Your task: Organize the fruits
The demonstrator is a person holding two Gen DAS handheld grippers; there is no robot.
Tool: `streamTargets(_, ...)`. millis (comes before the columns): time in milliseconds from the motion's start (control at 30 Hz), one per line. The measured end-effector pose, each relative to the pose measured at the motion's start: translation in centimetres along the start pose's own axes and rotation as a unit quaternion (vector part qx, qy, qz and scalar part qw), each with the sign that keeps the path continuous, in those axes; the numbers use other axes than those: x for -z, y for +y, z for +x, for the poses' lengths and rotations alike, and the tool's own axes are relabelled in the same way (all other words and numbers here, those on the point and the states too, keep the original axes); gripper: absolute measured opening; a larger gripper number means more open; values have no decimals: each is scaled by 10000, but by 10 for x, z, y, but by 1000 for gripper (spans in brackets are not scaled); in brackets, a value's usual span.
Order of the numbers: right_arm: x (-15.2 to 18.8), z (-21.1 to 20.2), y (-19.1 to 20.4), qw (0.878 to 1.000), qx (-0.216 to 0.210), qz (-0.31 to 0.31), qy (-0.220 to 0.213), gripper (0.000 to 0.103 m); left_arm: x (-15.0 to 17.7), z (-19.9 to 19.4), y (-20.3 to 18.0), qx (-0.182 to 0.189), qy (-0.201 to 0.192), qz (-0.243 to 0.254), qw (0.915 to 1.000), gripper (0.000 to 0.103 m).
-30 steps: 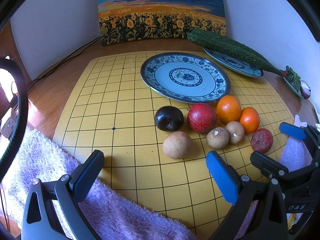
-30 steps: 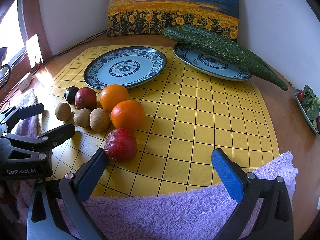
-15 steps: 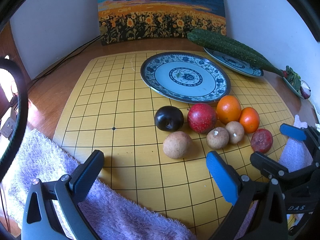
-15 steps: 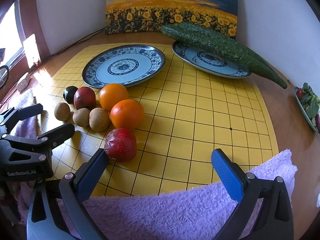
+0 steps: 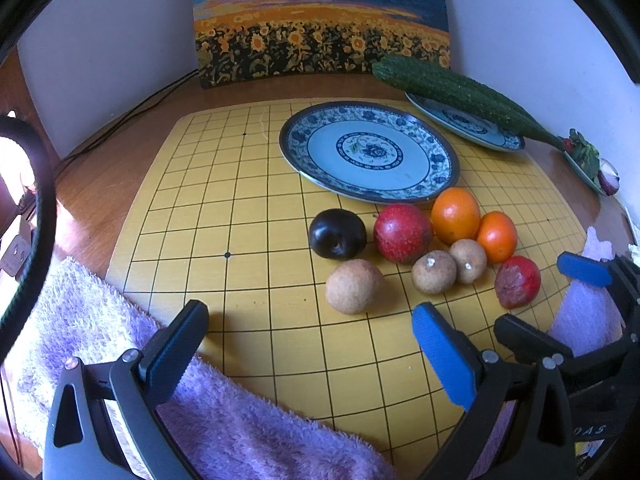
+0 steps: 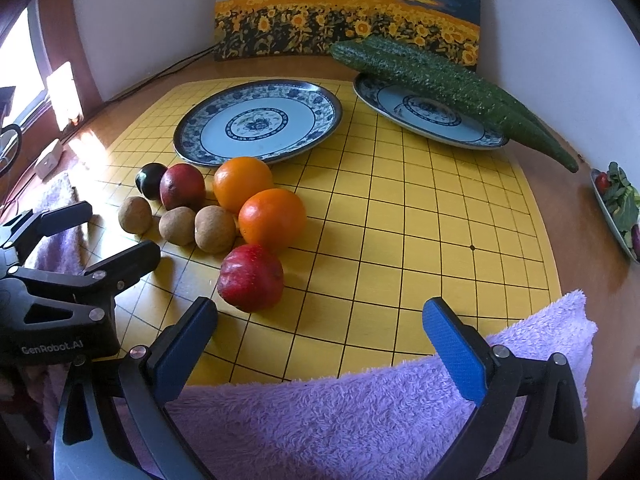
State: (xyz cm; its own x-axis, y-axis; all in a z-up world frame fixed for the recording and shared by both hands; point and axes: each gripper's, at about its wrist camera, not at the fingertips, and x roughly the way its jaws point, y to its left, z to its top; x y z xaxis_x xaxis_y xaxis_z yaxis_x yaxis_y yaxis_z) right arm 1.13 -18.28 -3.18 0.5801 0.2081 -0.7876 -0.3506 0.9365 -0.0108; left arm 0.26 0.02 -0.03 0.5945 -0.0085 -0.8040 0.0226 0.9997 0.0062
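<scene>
fruit heaped on the yellow board, both grippers spread and empty

nearest the cameras a purple towel (image 6: 340, 412) lies over the board's front edge. the left gripper (image 5: 310, 344) hangs above it with its jaws spread wide and nothing between them. the right gripper (image 6: 320, 332) is likewise released and empty, over the towel at the right end of the board; in the left view it shows at about 4 o'clock.

on the yellow grid board (image 6: 420, 240), just past the right gripper, sits a red fruit (image 6: 251, 278). in the right view, at 11 o'clock from it, lie three brown round fruits (image 6: 214, 229) in a row. touching the red fruit's far side is an orange (image 6: 273, 219), with a second orange (image 6: 242, 184) behind that. left of the second orange is a red apple (image 6: 182, 187) and beside it a dark plum (image 6: 150, 180).

at 12 o'clock from the heap stands an empty blue-patterned plate (image 6: 256, 124). at 2 o'clock, farther back, a second plate (image 6: 428, 114) carries long green cucumbers (image 6: 436, 80) across its rim. a sunflower painting (image 6: 348, 12) leans on the wall behind. a small dish of greens (image 6: 618, 204) sits off the board at 3 o'clock.
</scene>
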Motion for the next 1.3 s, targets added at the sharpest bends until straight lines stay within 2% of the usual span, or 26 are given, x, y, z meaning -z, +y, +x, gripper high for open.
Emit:
streamTargets(133,0,-1,1,10000,-49,-67,11,101,-1,-1,1,34,43,11,10000,102)
streamTargets(333,2,-4,5,9997,-136,-171,-50,92,-3,-3,8,124,74,-129,9998,99)
streamTargets(700,3,-12,13,9984,-431,-245,-281,57,-6,-7,4,198,149,-207,9995,84)
streamTargets(800,1,-11,13,9980,-511,-204,-308,48,-7,-8,2,183,136,-200,9995,76)
streamTargets(867,1,-11,12,9977,-574,-154,-323,44,-8,-8,2,241,129,-220,9994,69)
streamTargets(1000,1,-11,12,9972,-650,-103,-346,39,-9,-8,1,293,125,-243,9992,68)
streamTargets(1133,1,-11,12,9964,-779,-53,-342,31,-10,-8,0,305,76,-216,9993,52)
streamTargets(1200,1,-12,13,9965,-761,-58,-343,31,-10,-9,1,377,65,-254,9989,46)
streamTargets(1267,2,-12,12,9963,-789,-39,-339,31,-9,-10,4,515,71,-306,9982,35)
streamTargets(1300,3,-13,12,9962,-810,-29,-334,31,-9,-11,4,554,77,-321,9979,33)
